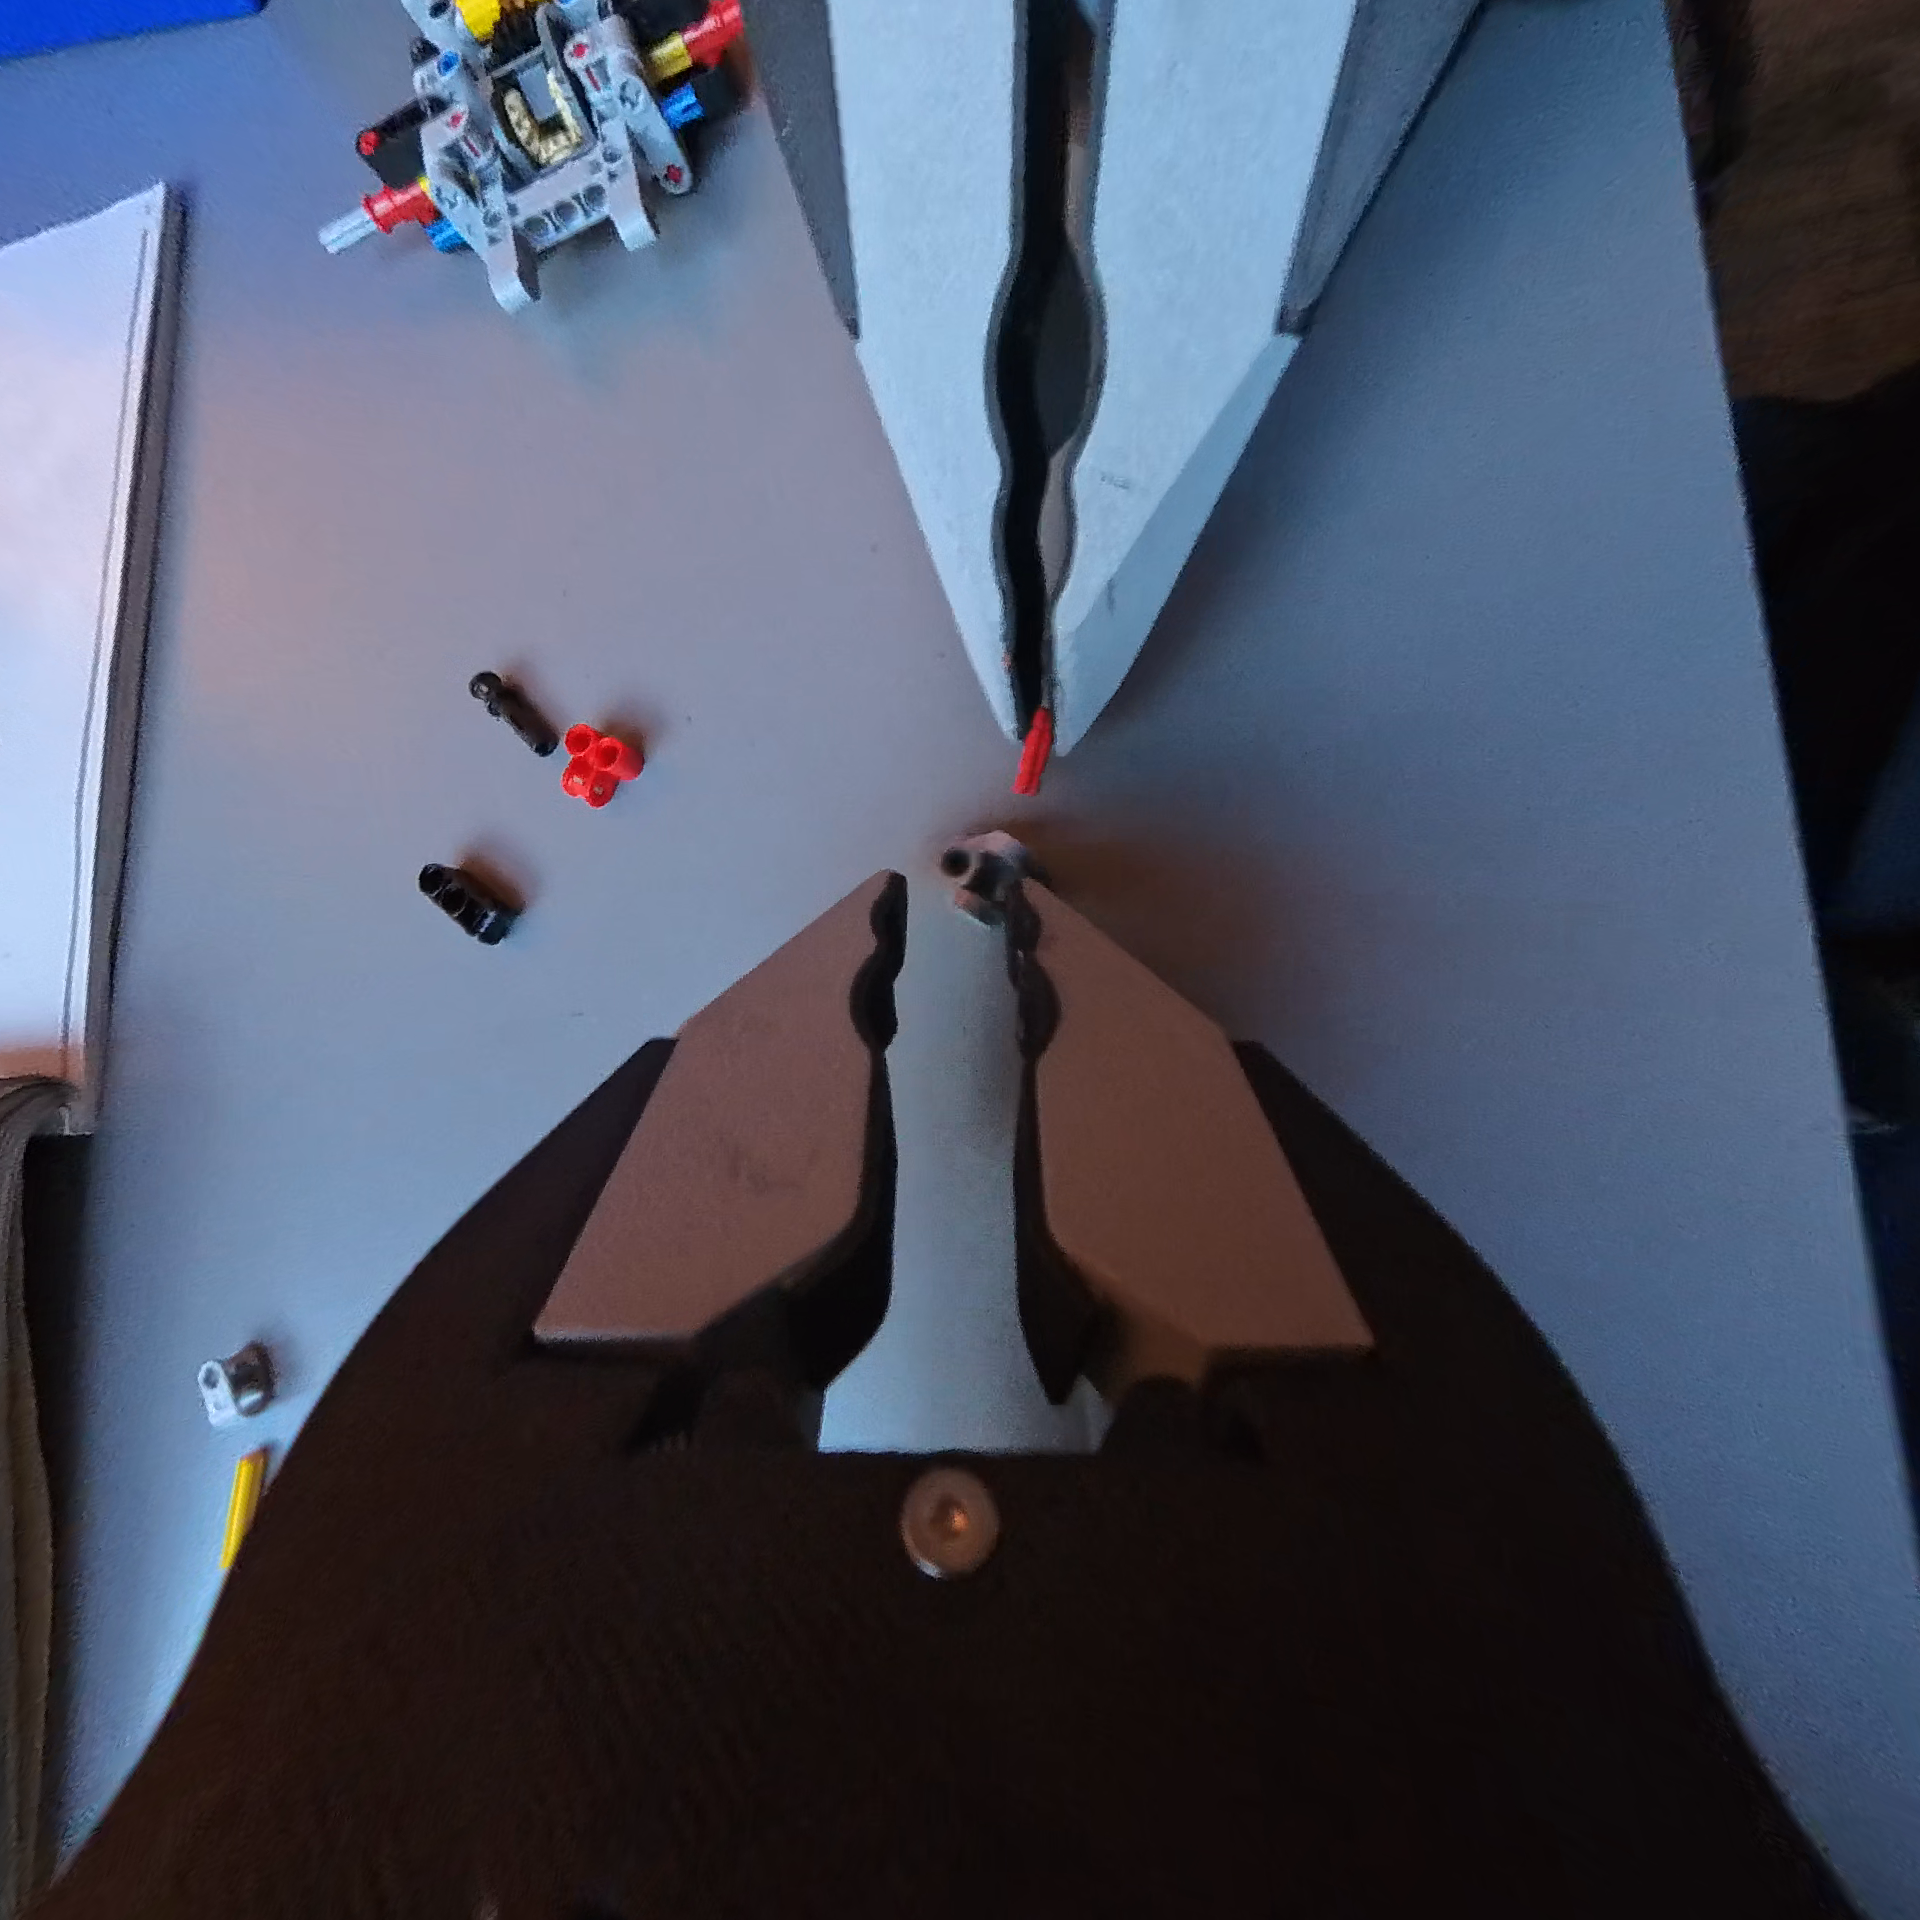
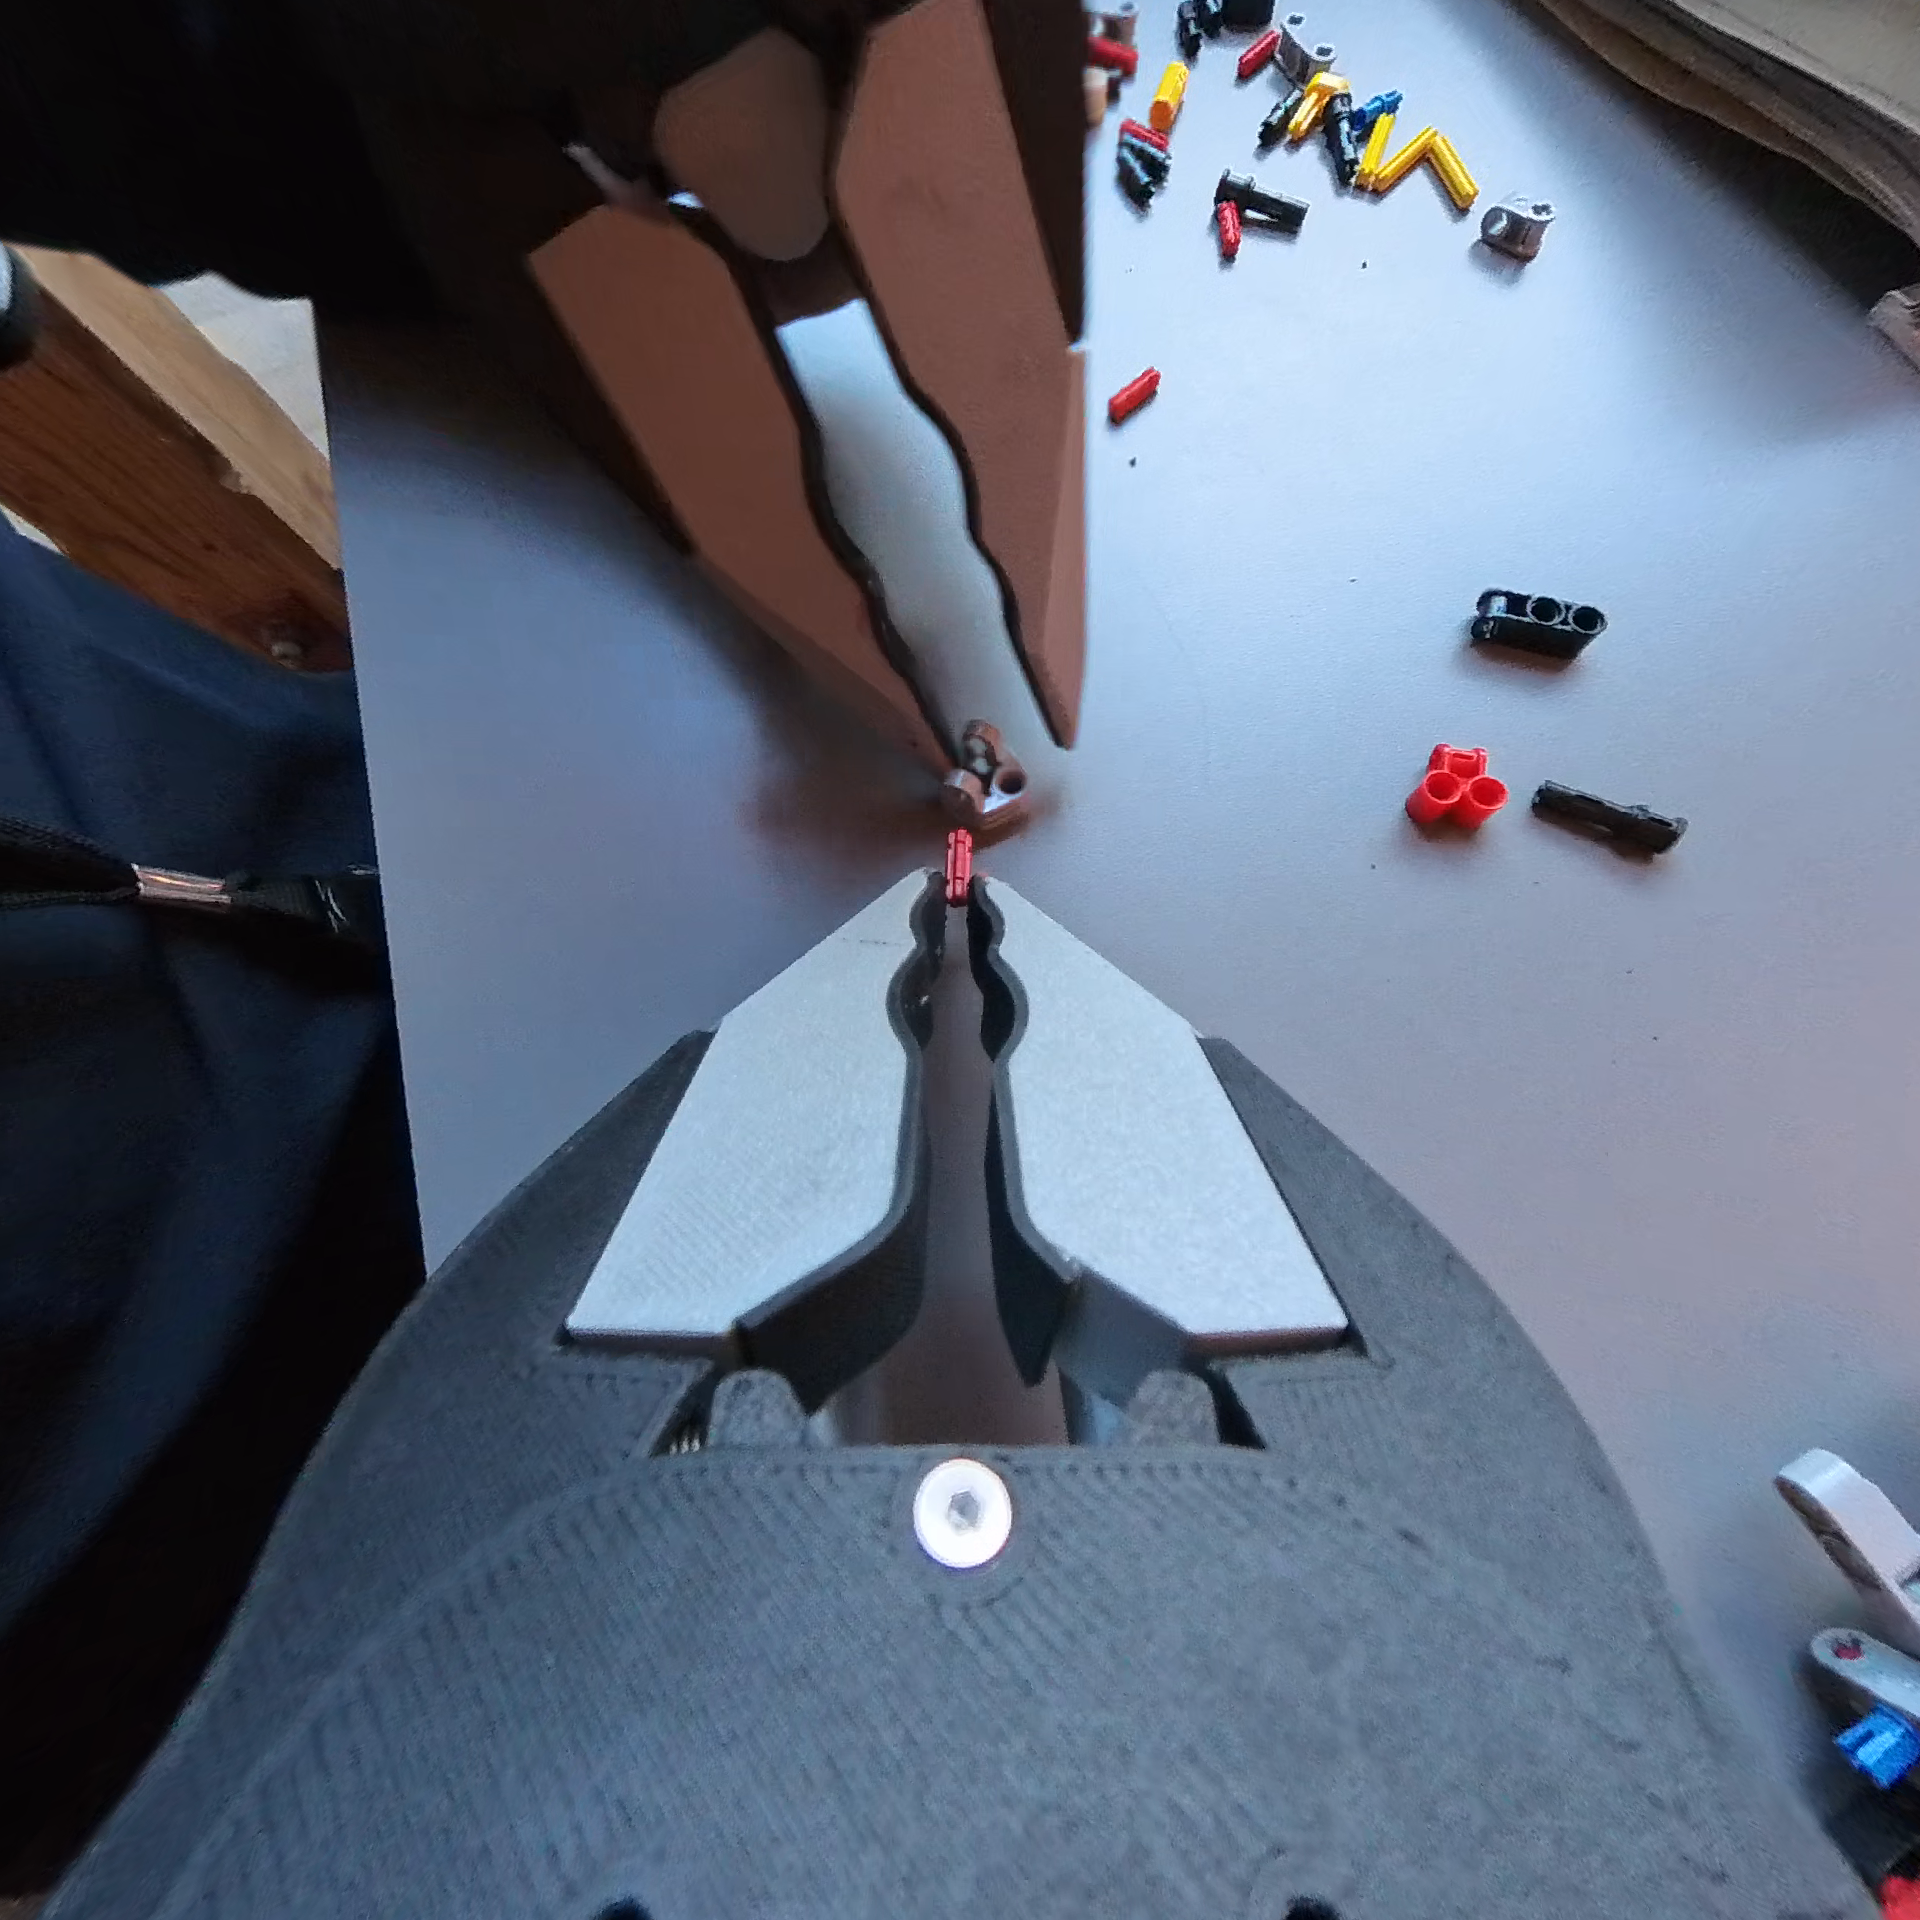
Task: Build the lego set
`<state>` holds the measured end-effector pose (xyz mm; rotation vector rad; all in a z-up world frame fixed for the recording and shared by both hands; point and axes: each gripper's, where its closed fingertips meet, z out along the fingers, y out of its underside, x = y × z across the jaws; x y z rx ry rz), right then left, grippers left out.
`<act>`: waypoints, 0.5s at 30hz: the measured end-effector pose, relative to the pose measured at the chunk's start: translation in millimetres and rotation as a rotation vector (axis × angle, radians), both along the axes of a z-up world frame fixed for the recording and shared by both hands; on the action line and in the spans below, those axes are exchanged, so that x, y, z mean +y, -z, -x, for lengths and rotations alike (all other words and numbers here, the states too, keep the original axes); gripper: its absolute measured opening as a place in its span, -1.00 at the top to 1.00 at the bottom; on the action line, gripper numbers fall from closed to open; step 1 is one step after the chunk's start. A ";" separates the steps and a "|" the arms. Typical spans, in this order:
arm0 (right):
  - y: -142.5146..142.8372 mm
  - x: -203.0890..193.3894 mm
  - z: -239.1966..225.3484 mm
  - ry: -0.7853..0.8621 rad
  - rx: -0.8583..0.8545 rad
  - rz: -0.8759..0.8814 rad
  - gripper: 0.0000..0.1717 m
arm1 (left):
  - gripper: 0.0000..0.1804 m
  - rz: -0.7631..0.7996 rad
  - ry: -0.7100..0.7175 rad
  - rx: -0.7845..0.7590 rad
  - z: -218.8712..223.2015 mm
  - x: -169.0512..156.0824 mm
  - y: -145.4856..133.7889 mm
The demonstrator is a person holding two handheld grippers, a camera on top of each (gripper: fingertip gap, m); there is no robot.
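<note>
My left gripper (image 1: 961,888), with brown fingers, is open low over the grey table (image 1: 1403,935). A small grey connector with a black pin in it (image 1: 987,878) lies at the tip of its right finger; the left pad stands apart from it. The right wrist view shows the same: the connector (image 2: 987,784) rests against one brown finger (image 2: 940,727), the other is clear of it. My right gripper (image 2: 958,883), with grey fingers, is shut on a short red pin (image 2: 958,860) that sticks out of its tips towards the connector. It also shows from above in the left wrist view (image 1: 1034,717), with the pin (image 1: 1031,764).
A red three-hole connector (image 1: 601,764), a black pin (image 1: 512,712) and a black beam (image 1: 468,902) lie to the left. A part-built brick assembly (image 1: 551,135) stands farther back. Several loose parts (image 2: 1299,114) are scattered far off. A white box (image 1: 73,623) is at the left. The table's edge (image 2: 358,727) is near. The tips of both grippers are at nearly the same place. Left tips and right tips are each some 20 centimetres from the part-built brick assembly (image 1: 551,135).
</note>
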<state>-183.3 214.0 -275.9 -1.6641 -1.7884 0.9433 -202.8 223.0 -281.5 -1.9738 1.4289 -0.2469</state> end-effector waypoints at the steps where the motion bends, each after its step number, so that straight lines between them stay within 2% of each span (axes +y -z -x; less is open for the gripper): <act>1: 0.1 0.5 -0.8 0.001 0.000 -0.003 0.99 | 0.82 -0.005 -0.001 -0.004 -2.7 -3.7 -1.2; 7: -0.7 1.3 -5.3 0.002 0.006 -0.010 0.99 | 0.82 0.020 -0.034 -0.031 -7.5 -17.7 -1.7; 15: -2.6 0.2 -5.7 -0.021 0.018 0.000 0.99 | 0.89 0.006 -0.053 -0.075 -10.8 -13.1 -12.0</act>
